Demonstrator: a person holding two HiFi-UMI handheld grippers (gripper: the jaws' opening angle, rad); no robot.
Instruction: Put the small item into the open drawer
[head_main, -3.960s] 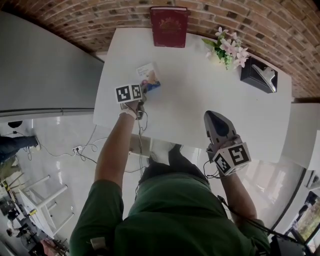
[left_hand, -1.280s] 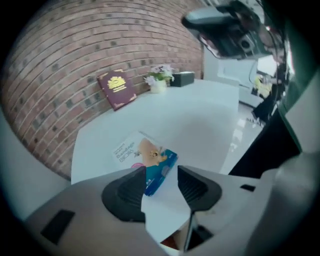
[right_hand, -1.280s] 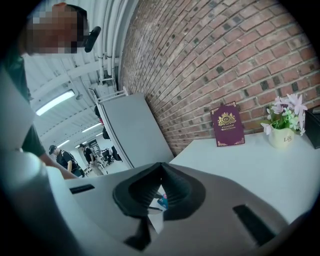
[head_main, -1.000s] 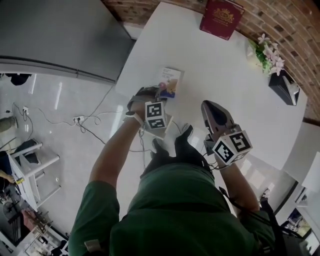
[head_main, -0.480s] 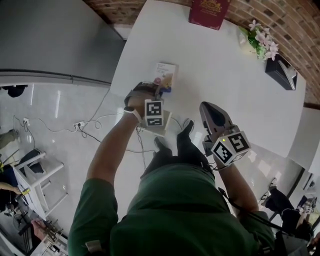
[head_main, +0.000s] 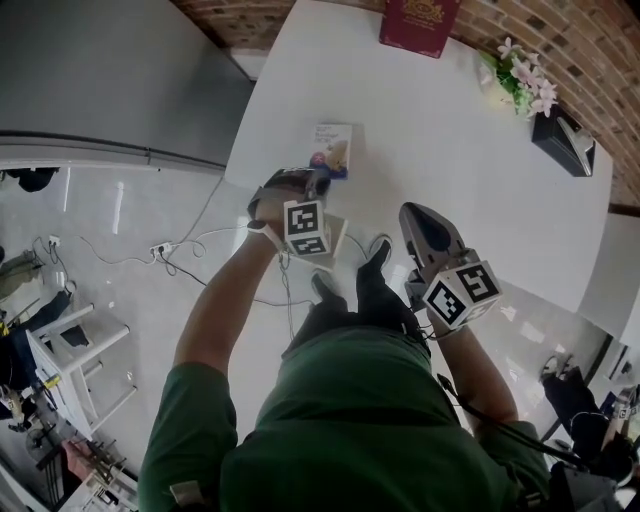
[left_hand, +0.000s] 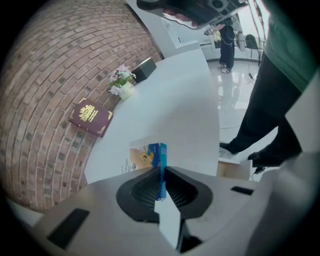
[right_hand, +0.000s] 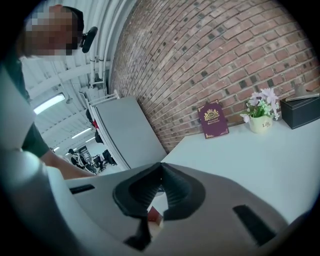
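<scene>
Well behind small box (head_main: 333, 148): red book (head_main: 418, 25), flowers (head_main: 520, 85).

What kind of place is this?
Probably a staged desk corner in a lab or office: white table against a brick wall, a flower pot, cables trailing on the glossy floor.

One small box (head_main: 333, 150) on white table (head_main: 455, 160)

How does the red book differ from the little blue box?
The red book stands upright against the brick wall; the little blue box lies flat near the edge of the white table. The book is larger, with gold print; the box shows a picture. Both sit on that table.
</scene>
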